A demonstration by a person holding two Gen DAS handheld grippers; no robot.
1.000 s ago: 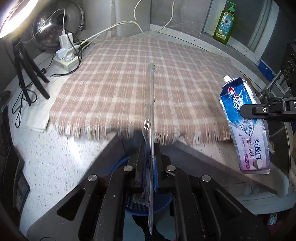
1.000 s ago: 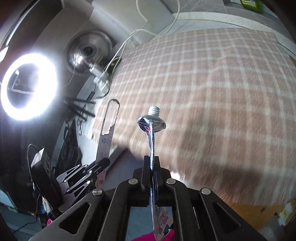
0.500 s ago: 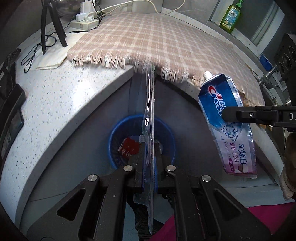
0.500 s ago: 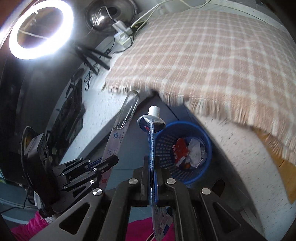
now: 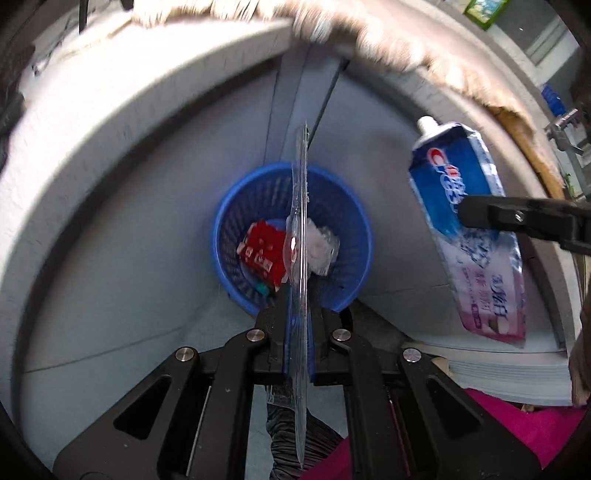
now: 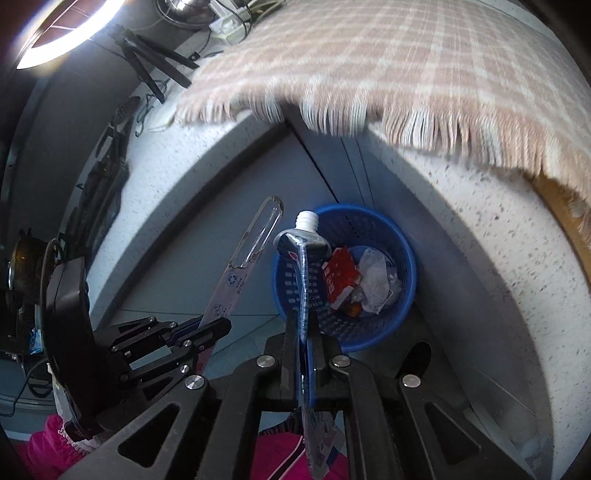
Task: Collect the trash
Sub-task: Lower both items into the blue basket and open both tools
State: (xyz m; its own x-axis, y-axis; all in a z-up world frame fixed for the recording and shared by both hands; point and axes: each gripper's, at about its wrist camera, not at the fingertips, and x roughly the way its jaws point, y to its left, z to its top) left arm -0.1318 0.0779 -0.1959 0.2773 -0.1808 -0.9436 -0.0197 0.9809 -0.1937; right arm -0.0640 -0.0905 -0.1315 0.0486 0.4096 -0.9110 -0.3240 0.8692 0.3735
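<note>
My left gripper (image 5: 299, 295) is shut on a flat clear plastic blister pack (image 5: 300, 229), seen edge-on and hanging over the blue basket (image 5: 229, 221) on the floor. In the right wrist view the same pack (image 6: 240, 273) rises from the left gripper (image 6: 207, 328) to the basket's left. My right gripper (image 6: 302, 321) is shut on a flattened blue-and-white toothpaste tube (image 6: 301, 254), uncapped nozzle pointing toward the blue basket (image 6: 402, 269). The left wrist view shows the tube (image 5: 469, 236) hanging from the right gripper (image 5: 465, 214), right of the basket. A red wrapper (image 5: 262, 251) and crumpled clear plastic (image 6: 376, 280) lie inside.
A speckled white counter (image 6: 480, 206) curves around the basket's nook, with a fringed plaid cloth (image 6: 406, 66) hanging over its edge. A ring light (image 6: 62, 33) and tripod legs stand at the far left. A pink garment (image 5: 517, 435) is near the bottom.
Both grippers have come down from over the plaid cloth and past the counter's edge. The blue basket, first hidden, now lies right under the held pack and tube and looks larger.
</note>
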